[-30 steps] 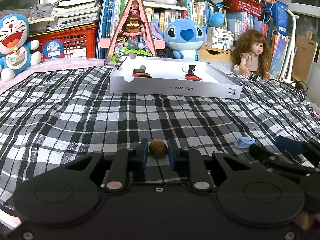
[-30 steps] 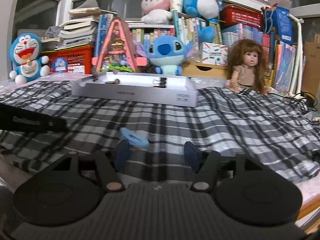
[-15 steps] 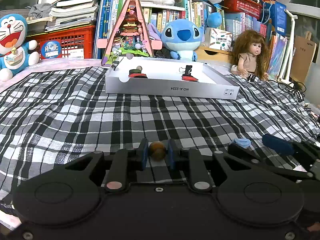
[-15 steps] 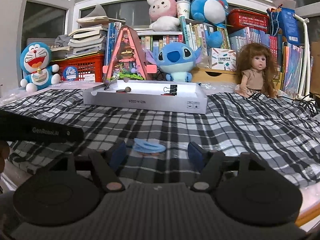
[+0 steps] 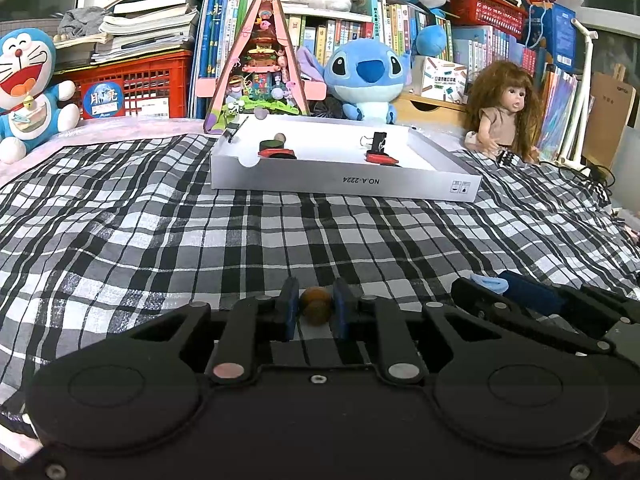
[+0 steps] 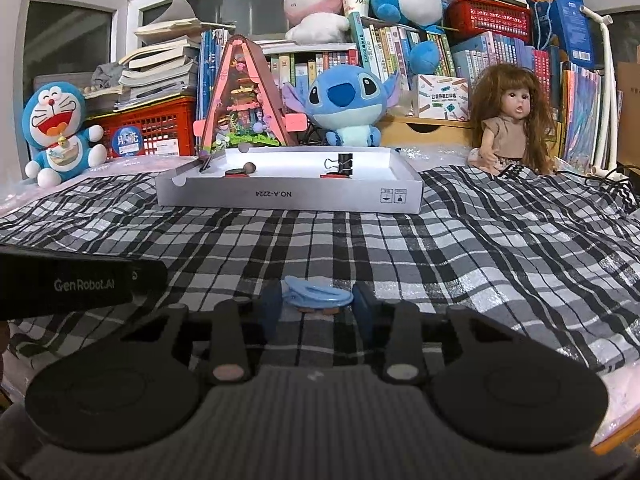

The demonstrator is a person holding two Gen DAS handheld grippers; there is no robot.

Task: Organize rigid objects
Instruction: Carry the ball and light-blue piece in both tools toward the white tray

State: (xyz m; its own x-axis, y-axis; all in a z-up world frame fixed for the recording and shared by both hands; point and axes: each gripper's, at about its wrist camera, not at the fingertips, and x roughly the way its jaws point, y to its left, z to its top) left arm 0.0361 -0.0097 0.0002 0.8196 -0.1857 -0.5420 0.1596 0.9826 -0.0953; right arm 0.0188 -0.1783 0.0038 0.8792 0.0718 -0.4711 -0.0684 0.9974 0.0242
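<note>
The left gripper (image 5: 315, 312) has its jaws closed on a small brown ball (image 5: 315, 309), which sits between the two blue pads just above the checked cloth (image 5: 160, 232) near its front edge. The right gripper (image 6: 316, 306) has just been closing its jaws, and a light blue clip (image 6: 316, 295) lies between them. The pads stand against both ends of the clip, so they seem to grip it, low over the cloth. In the left wrist view the right gripper (image 5: 494, 286) is seen at the right, close beside the left one, with the same blue clip (image 5: 489, 282) at its tips.

Toward the far edge of the cloth lies a shallow white box (image 5: 344, 184). Inside it, in the left part, there are a dark round piece (image 5: 271, 145), a red flat piece (image 5: 277, 154) and a small ball (image 5: 279, 137). In the right part a black binder clip (image 5: 378, 142) stands upright, with another red piece (image 5: 381, 158) in front of it.

Behind the box are a blue plush toy (image 5: 368, 76), a pink triangular toy house (image 5: 260, 68) and shelves of books (image 5: 340, 36). A doll (image 5: 504, 112) sits at the far right of the cloth, and a blue and white cat plush (image 5: 28, 88) at the far left.
</note>
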